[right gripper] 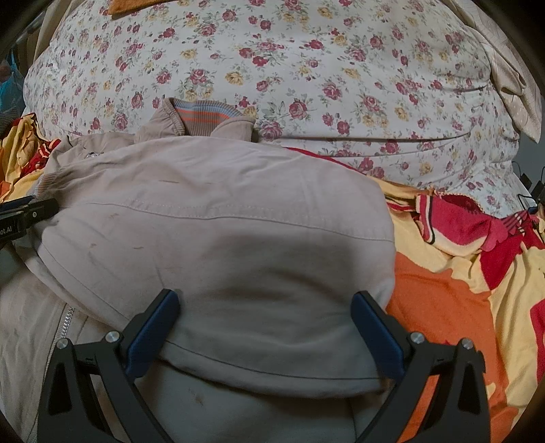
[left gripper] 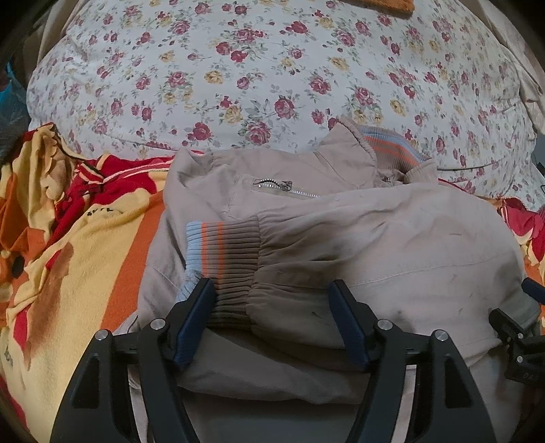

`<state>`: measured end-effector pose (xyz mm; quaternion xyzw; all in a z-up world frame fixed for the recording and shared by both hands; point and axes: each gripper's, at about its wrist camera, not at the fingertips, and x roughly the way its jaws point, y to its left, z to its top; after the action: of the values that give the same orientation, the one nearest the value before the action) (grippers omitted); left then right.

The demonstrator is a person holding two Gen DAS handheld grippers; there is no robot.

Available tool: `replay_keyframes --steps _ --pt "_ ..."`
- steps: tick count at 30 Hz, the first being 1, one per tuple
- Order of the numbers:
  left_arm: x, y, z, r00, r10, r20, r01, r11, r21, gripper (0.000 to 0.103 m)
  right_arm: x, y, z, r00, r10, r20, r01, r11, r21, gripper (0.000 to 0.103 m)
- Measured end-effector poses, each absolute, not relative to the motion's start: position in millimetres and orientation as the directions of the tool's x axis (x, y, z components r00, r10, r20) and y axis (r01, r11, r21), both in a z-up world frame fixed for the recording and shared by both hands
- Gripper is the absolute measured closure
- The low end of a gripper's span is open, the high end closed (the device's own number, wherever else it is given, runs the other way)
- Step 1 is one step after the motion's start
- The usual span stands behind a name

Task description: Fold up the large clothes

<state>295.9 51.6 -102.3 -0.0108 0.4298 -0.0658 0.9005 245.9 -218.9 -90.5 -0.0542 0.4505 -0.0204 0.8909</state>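
Beige jacket (left gripper: 391, 231) folded on striped blanket (left gripper: 85, 272), collar toward floral pillow (left gripper: 238, 68), sleeve lying crosswise, left gripper (left gripper: 272, 296) and right gripper (right gripper: 265, 310) spread apart, grasping nothing

A bed fills both views, covered near the front by a blanket (left gripper: 85, 272) blotched in yellow, orange and red. Behind it lies a white quilt (left gripper: 238, 68) printed with small red and yellow roses. An orange cloth (right gripper: 133, 6) sits at the far edge, beige fabric (right gripper: 517, 88) bunched at the right
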Motion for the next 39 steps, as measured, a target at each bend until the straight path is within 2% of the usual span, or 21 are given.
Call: replay_keyframes --steps 39 --pt "297.1 47.4 -102.1 0.615 -0.119 -0.779 0.124 0.991 -0.053 0.038 246.9 -214.7 -91.2 0.599 -0.114 -0.793 -0.01 0.989 -0.15 0.001"
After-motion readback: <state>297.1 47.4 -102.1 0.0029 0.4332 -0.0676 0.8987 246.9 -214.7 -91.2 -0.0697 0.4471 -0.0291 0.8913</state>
